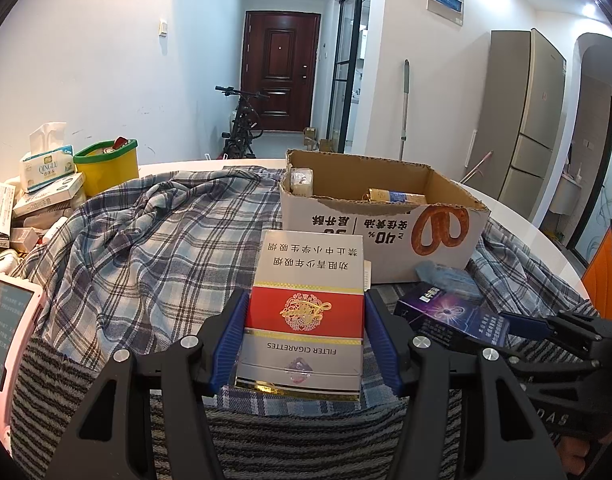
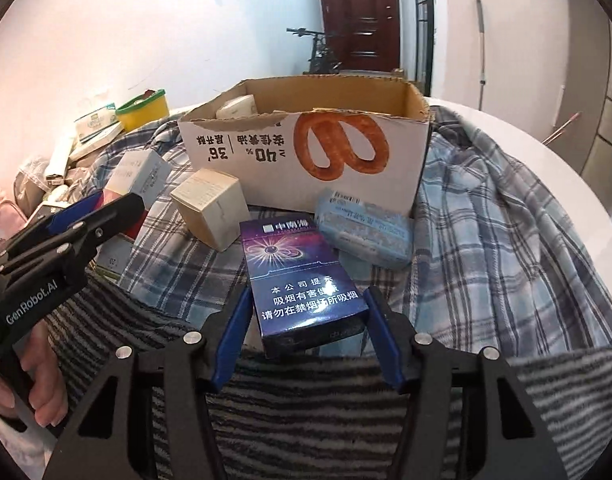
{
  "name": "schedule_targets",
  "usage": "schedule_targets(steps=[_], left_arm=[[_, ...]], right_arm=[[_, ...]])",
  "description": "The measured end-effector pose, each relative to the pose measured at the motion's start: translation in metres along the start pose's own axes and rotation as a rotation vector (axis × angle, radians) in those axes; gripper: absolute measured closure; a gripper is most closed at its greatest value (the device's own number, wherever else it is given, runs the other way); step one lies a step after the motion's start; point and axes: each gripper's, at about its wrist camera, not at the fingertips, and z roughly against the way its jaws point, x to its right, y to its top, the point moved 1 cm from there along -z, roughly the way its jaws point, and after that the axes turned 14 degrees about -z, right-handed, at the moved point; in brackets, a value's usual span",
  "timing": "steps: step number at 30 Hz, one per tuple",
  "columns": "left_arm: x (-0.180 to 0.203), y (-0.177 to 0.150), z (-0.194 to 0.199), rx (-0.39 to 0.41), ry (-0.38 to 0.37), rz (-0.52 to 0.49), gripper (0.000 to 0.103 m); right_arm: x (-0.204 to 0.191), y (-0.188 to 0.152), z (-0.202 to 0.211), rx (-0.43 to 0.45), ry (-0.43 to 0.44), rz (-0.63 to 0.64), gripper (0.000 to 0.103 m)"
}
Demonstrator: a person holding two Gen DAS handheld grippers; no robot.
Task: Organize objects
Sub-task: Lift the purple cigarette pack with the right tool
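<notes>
Near the front edge of the surface, on plaid cloth before the cardboard box, my left hand-held gripper clenches the red-and-white cigarette carton by its long sides. The right hand-held gripper straddles the purple pack, contact unclear. Both seem light, stiff, crushable; long axes point boxward.

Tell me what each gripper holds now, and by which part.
The left gripper clamps the red-and-white cigarette pack by its long sides. The right gripper clamps the purple cigarette pack by its lower sides.
</notes>
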Motion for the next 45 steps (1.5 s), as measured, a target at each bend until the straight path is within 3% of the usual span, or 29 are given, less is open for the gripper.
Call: schedule_targets(steps=[4, 10, 18, 24, 33, 36, 45], left_arm=[[-0.001, 0.000, 0.001, 0.003, 0.001, 0.002, 0.043], [-0.002, -0.001, 0.002, 0.006, 0.001, 0.006, 0.043], [-0.003, -0.001, 0.003, 0.008, 0.001, 0.008, 0.043], [-0.002, -0.001, 0.003, 0.005, 0.001, 0.006, 0.043], [-0.001, -0.002, 0.000, -0.006, -0.003, 0.003, 0.043], [0.000, -0.002, -0.002, -0.009, -0.008, 0.000, 0.043], [0.000, -0.003, -0.003, -0.013, -0.009, -0.001, 0.043]], right_arm=[[-0.010, -0.004, 0.003, 0.001, 0.001, 0.028, 0.047], [-0.024, -0.009, -0.009, -0.070, 0.079, 0.032, 0.047], [-0.033, -0.010, -0.020, -0.117, 0.117, 0.096, 0.047], [-0.046, -0.006, -0.033, -0.129, 0.079, 0.183, 0.046], [-0.045, 0.005, -0.055, -0.147, 0.073, 0.146, 0.046], [-0.044, 0.003, -0.058, -0.155, 0.079, 0.145, 0.053], [-0.023, 0.010, -0.039, -0.031, 0.071, 0.045, 0.053]])
